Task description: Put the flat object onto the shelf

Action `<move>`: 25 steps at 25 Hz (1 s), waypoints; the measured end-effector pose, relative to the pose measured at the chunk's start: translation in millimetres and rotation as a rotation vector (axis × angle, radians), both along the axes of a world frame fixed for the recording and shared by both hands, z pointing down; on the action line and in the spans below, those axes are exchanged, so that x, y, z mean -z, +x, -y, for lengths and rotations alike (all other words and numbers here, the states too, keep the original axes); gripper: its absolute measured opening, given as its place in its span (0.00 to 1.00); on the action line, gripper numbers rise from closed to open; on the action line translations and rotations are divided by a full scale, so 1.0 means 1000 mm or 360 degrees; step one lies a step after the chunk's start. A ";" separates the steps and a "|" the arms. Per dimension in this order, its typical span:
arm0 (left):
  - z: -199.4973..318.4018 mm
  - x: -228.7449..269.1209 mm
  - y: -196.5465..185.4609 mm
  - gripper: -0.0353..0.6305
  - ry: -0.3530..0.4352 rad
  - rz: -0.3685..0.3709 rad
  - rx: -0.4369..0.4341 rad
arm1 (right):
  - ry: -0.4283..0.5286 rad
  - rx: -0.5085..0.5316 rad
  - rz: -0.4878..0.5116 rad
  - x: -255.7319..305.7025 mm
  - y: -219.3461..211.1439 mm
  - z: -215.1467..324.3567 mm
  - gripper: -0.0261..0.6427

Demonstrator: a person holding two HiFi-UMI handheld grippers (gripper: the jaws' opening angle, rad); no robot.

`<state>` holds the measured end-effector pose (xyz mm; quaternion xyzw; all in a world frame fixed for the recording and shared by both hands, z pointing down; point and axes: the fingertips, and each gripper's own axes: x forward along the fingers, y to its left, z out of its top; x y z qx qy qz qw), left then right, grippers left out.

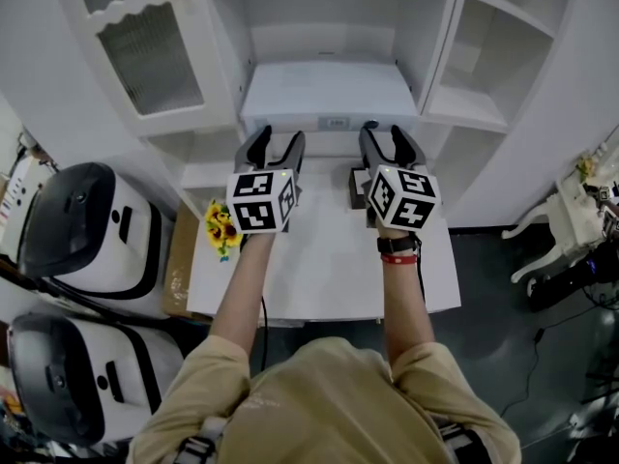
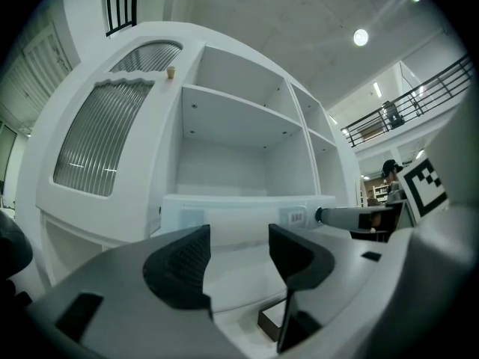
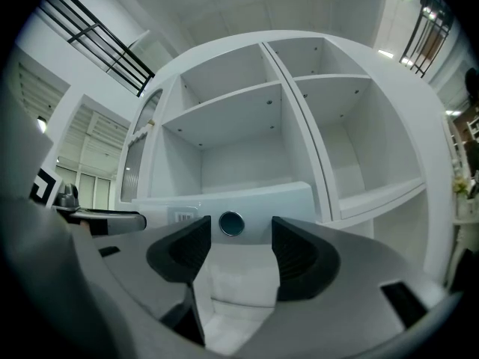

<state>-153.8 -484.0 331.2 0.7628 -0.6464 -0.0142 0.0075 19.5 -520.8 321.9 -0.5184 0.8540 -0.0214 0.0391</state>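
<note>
Head view: the flat object (image 1: 329,90) lies in the middle bay of the shelf (image 1: 440,51), upper centre, above the counter (image 1: 319,264).

Left gripper view: the left hand-held gripper (image 1: 279,135) has its jaws apart and empty (the object sits beyond them).

Right gripper view: the right hand-held gripper (image 1: 385,131) is likewise.

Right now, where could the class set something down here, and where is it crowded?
Free: the right-hand compartments beside the flat white object, the shelf above it, and the table's near half. Crowded: the middle bay that object fills, and the table's left edge with the yellow flowers.
</note>
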 end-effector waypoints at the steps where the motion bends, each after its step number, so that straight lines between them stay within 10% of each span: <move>1: 0.002 0.000 0.000 0.44 0.0002 -0.0003 0.0001 | 0.0001 0.0002 -0.0001 0.000 0.000 0.002 0.44; 25: 0.046 0.002 -0.009 0.44 -0.0027 -0.0051 0.0009 | -0.0025 0.0056 -0.0008 0.000 -0.010 0.048 0.44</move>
